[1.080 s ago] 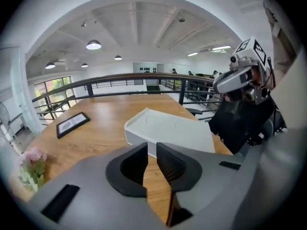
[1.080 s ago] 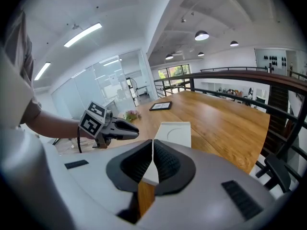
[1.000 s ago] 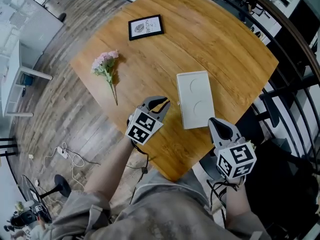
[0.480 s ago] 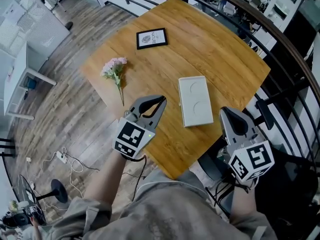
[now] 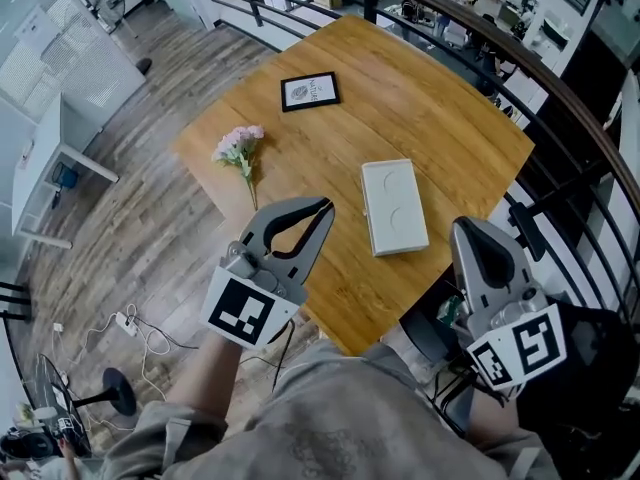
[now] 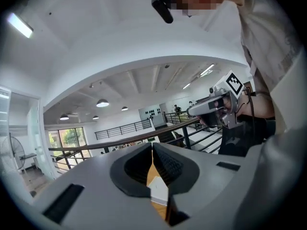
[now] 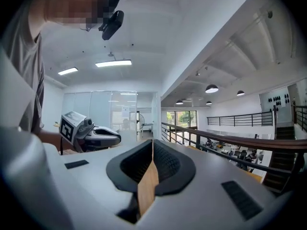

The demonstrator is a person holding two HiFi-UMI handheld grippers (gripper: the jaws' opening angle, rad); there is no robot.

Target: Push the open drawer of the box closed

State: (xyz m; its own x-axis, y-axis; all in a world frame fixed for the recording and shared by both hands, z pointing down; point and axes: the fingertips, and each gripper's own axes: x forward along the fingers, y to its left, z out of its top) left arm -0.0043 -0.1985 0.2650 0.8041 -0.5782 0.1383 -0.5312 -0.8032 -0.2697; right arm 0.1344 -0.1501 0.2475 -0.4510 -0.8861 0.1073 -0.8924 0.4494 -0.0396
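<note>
A flat white box [image 5: 394, 206] with two round dents in its top lies on the wooden table [image 5: 450, 118], near the front edge. From above no drawer shows sticking out of it. My left gripper [image 5: 327, 206] is held high over the table's front left edge, left of the box, with its jaws shut and nothing between them. My right gripper [image 5: 463, 225] hangs beyond the table's right front edge, also shut and empty. In the left gripper view the closed jaws [image 6: 152, 145] leave a sliver of the box [image 6: 159, 191] showing. The right gripper view [image 7: 152, 143] points level across the room.
A framed print [image 5: 310, 91] and a pink flower sprig [image 5: 240, 148] lie on the far left of the table. A dark railing [image 5: 560, 78] curves behind and to the right. Cables [image 5: 135, 323] lie on the wood floor at left, near a white cabinet [image 5: 40, 148].
Both grippers have risen toward the head camera and now look larger, away from the table top. The box, print and flowers have not moved on the table.
</note>
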